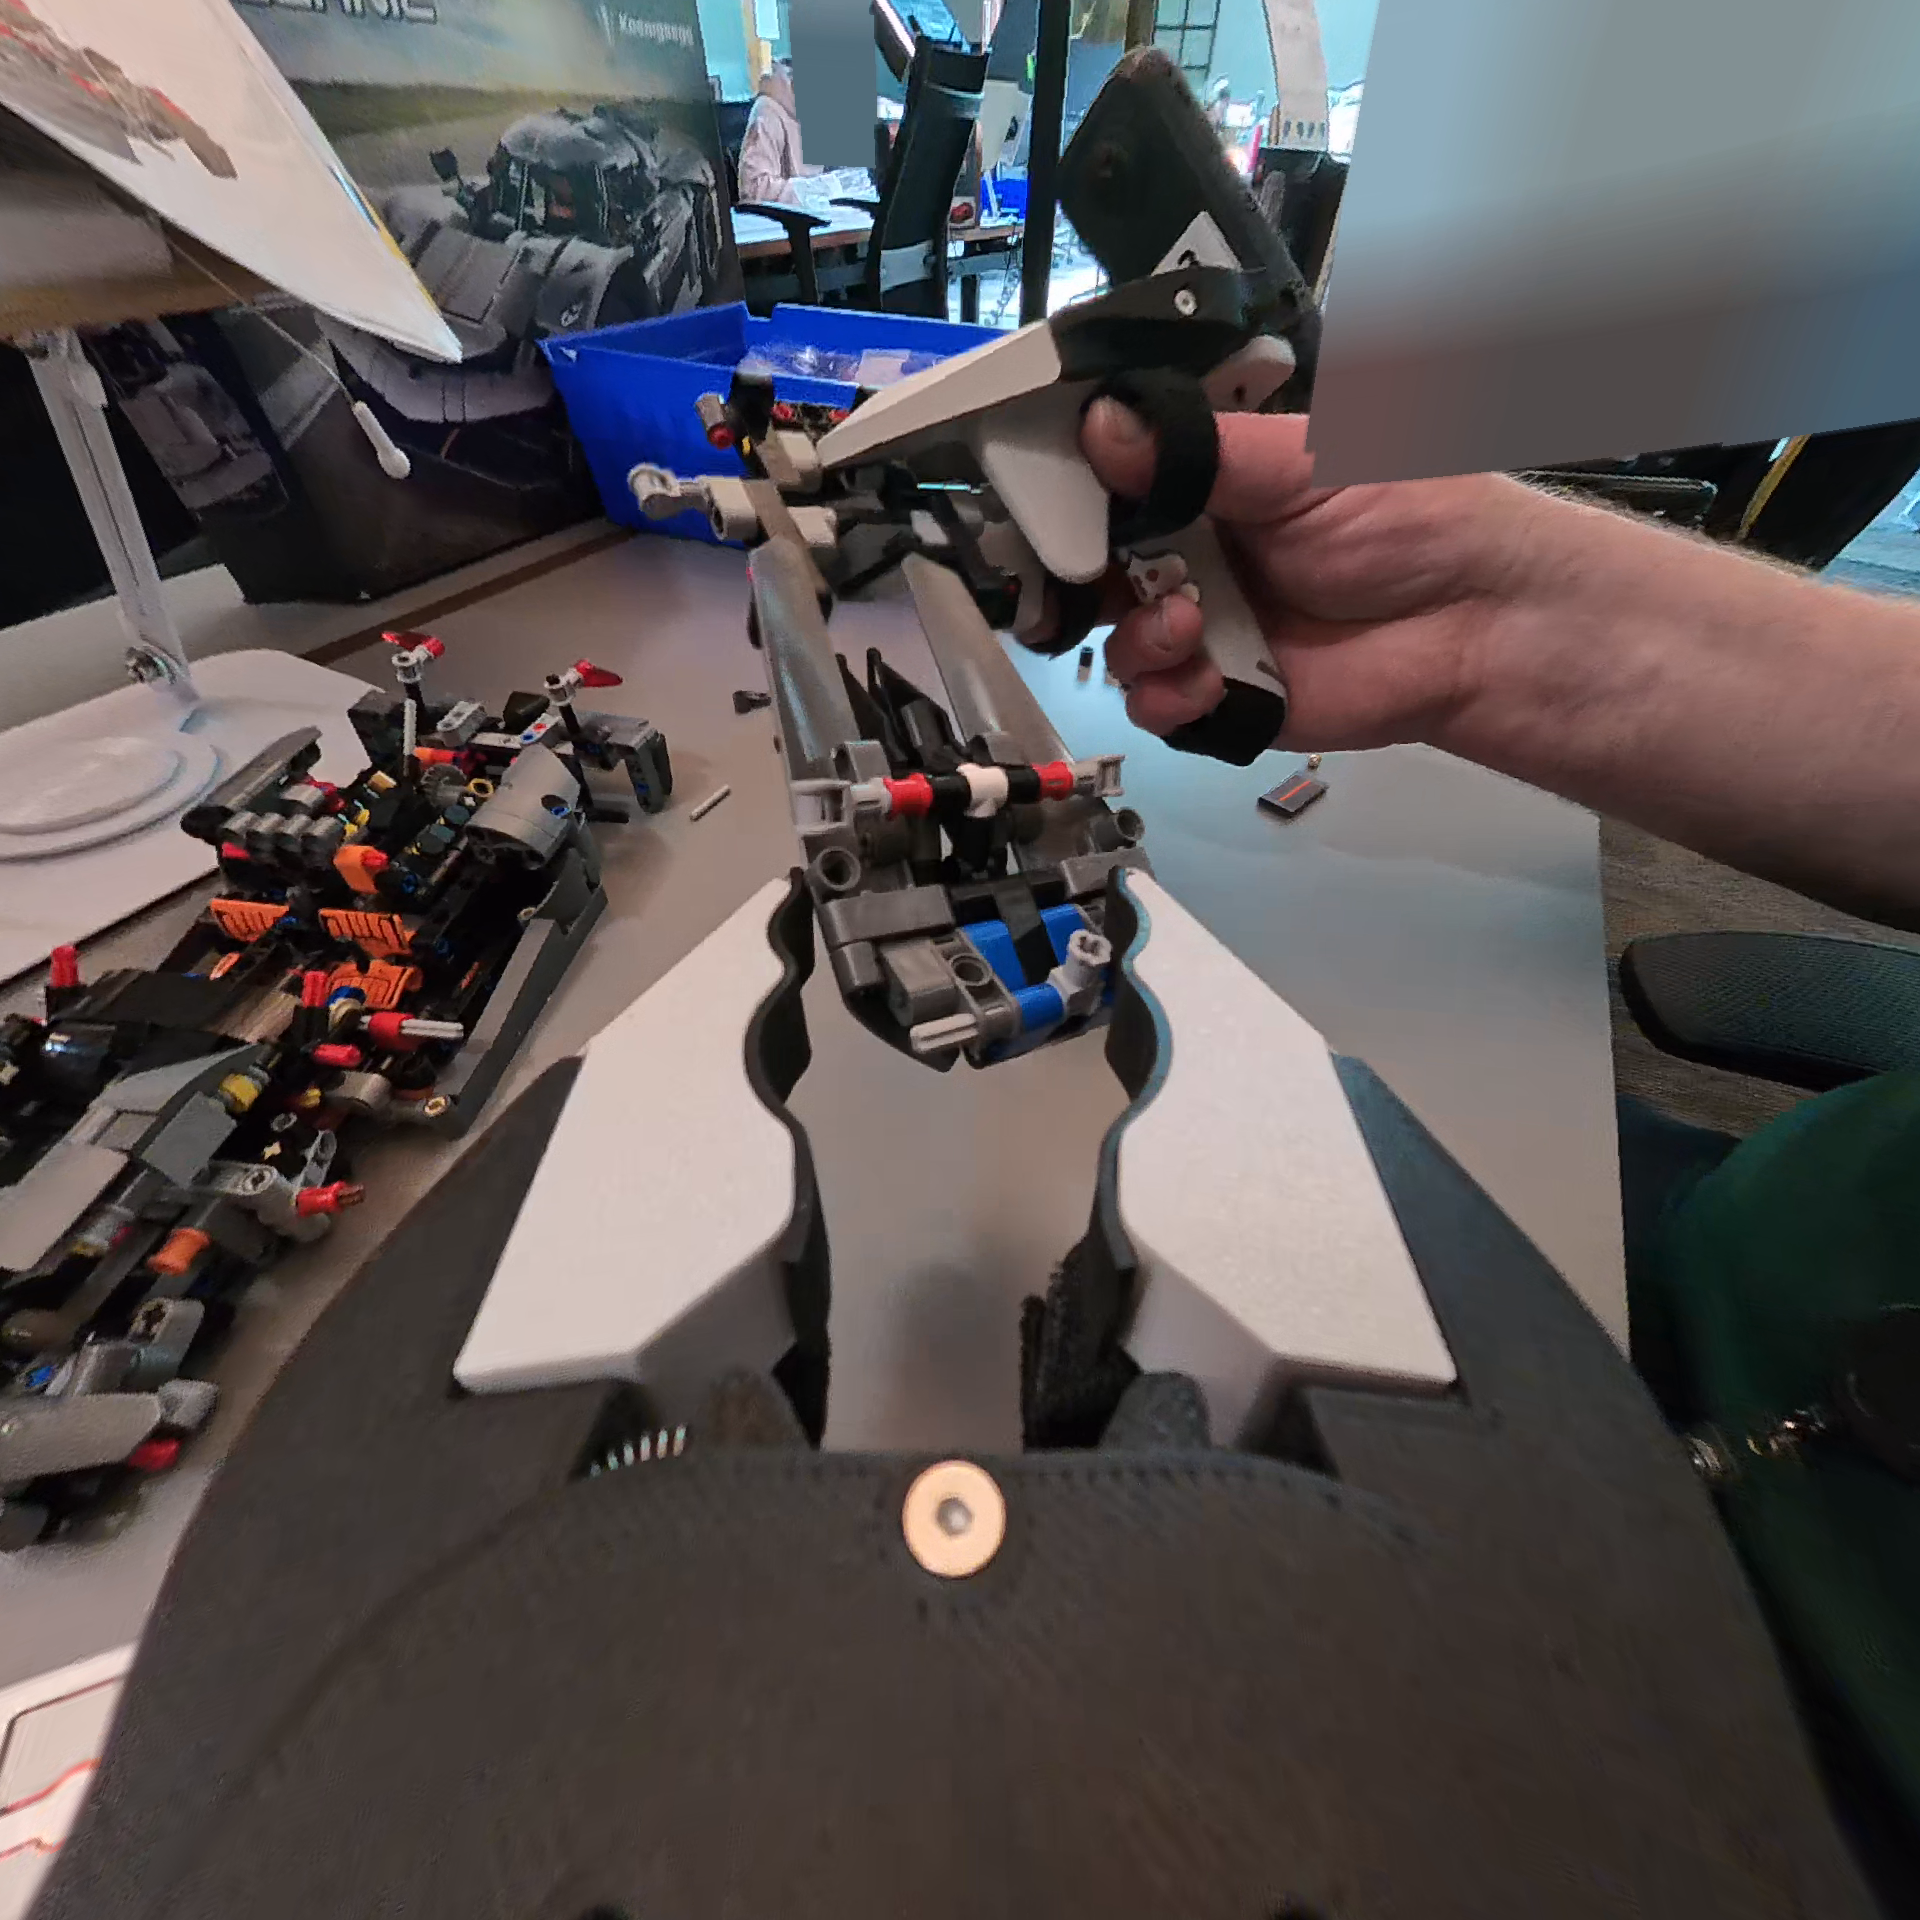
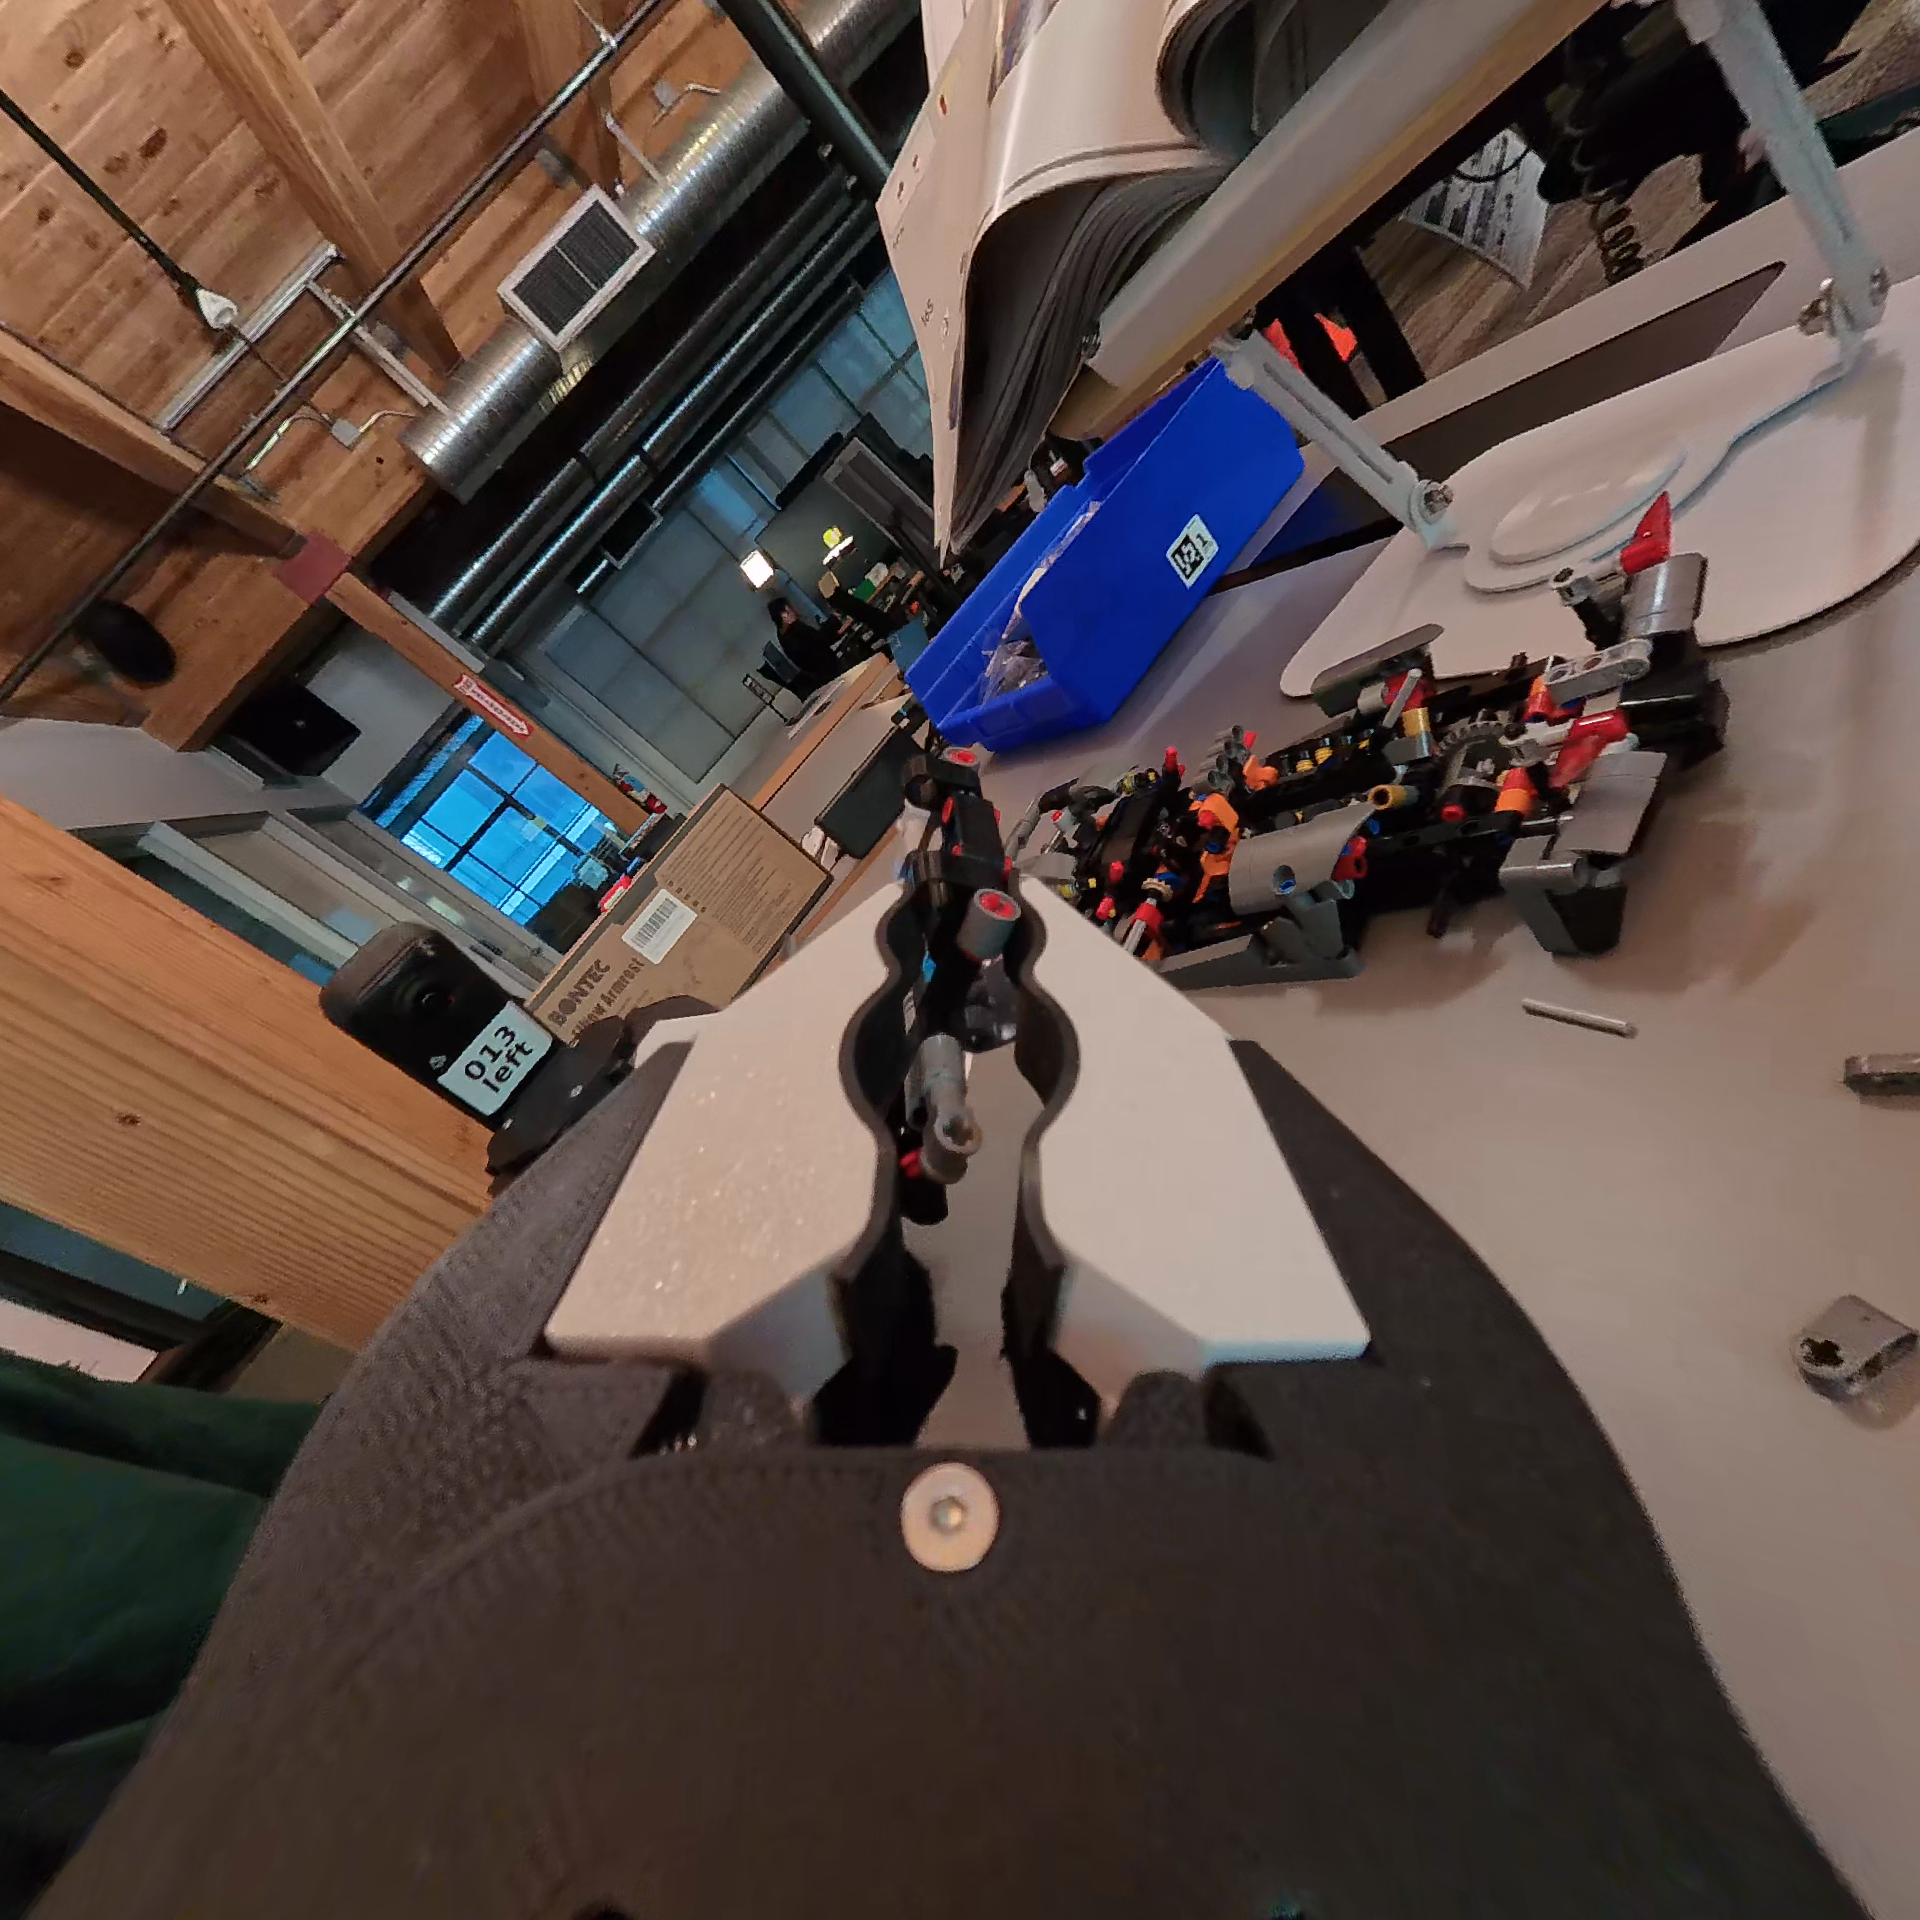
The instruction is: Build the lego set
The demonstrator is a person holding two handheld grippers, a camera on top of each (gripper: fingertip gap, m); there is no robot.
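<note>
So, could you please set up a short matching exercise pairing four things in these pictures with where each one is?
Things:
1. long grey subassembly
2. large multicoloured chassis
3. blue bin
4. instruction booklet

Places:
A. flat on the table, left of the left gripper
B. propped on a white stand
C. held between both grippers, off the table
D. far end of the table, beyond the right gripper

Pairs: 1-C, 2-A, 3-D, 4-B

blue bin — grey-blue-red lego assembly — white-black gripper fingers
</note>
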